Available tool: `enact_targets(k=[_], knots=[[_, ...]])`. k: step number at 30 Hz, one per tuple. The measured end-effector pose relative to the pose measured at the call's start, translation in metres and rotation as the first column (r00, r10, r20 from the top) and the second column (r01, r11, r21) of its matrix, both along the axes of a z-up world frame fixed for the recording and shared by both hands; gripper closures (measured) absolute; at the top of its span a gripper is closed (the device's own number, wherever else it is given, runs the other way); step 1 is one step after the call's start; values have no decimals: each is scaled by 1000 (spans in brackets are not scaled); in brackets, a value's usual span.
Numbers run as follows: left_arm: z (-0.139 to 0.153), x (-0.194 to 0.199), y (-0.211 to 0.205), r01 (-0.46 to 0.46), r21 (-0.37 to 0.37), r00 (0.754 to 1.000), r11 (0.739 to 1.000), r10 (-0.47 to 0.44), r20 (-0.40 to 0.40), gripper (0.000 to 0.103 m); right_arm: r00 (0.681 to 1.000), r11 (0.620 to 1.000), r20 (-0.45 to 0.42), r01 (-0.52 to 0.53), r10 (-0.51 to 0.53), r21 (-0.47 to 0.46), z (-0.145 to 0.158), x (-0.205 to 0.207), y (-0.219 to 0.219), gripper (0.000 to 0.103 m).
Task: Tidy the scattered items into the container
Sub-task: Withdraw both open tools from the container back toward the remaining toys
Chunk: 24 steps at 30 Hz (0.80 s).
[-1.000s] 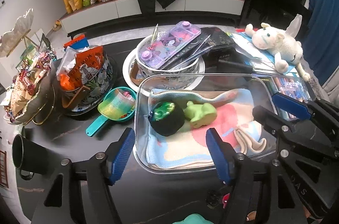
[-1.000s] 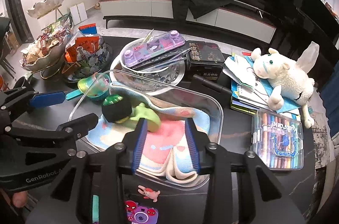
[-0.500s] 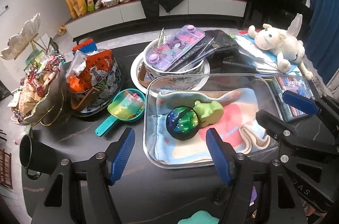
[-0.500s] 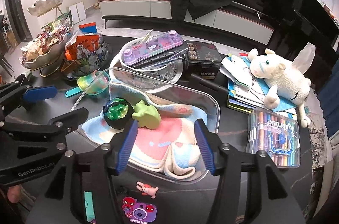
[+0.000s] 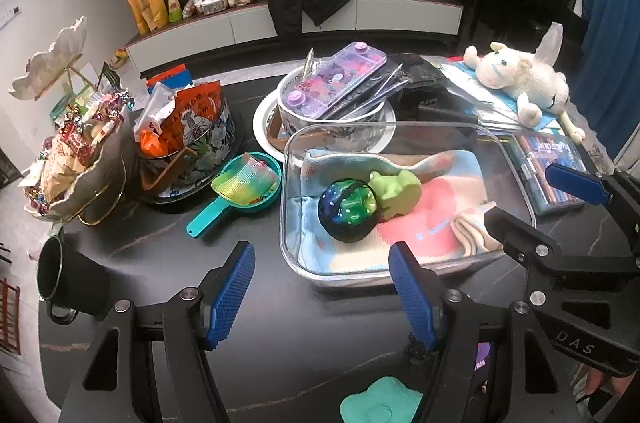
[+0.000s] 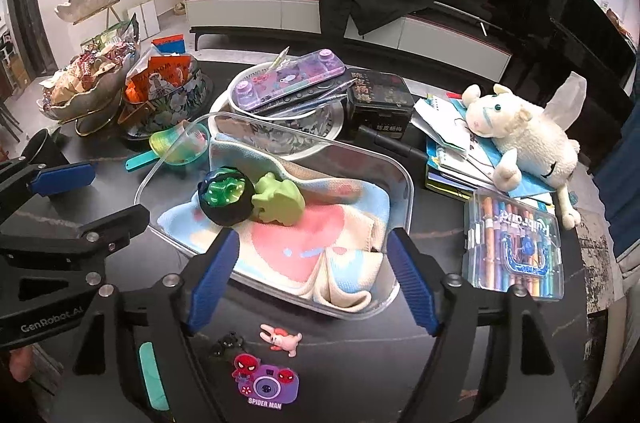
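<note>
The left gripper hangs over the dark table with its blue-padded jaws spread wide and nothing between them. The right gripper is likewise gaping and empty; its fingers frame the near edge of the clear container.

In the left wrist view the container sits just beyond and to the right of the left gripper, whose right finger crosses the near rim. Inside, on a folded pastel cloth, lie a dark ball with green and blue swirls and a green toy figure, touching one another. From the right wrist view the ball and the green figure lie toward the container's left end, beyond the right gripper's left finger.

On the bare table on the near side of the container, between and just below the right gripper's fingers, lie a small pink rabbit figure, a small black item and a purple Spider-Man camera toy. A teal flat piece lies near the left gripper's base.

Farther out, a teal scoop holding a rainbow spring sits left of the container, a bowl with a purple handheld game behind it, a crayon case to its right, and a plush lamb on a stack of books.
</note>
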<state>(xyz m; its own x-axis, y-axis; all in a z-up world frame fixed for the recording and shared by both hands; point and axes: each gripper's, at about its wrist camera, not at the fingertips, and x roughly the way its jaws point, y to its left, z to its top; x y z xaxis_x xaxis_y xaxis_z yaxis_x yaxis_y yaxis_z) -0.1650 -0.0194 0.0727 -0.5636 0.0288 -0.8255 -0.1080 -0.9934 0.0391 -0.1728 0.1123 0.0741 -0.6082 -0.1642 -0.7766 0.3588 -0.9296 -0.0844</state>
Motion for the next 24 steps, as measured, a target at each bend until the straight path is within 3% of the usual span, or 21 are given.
enact_targets(k=[24], knots=[[-9,19,14,53,-6,999,999,-53,7,37,1000,999,2,22,-22,34,-8,24,15,27]])
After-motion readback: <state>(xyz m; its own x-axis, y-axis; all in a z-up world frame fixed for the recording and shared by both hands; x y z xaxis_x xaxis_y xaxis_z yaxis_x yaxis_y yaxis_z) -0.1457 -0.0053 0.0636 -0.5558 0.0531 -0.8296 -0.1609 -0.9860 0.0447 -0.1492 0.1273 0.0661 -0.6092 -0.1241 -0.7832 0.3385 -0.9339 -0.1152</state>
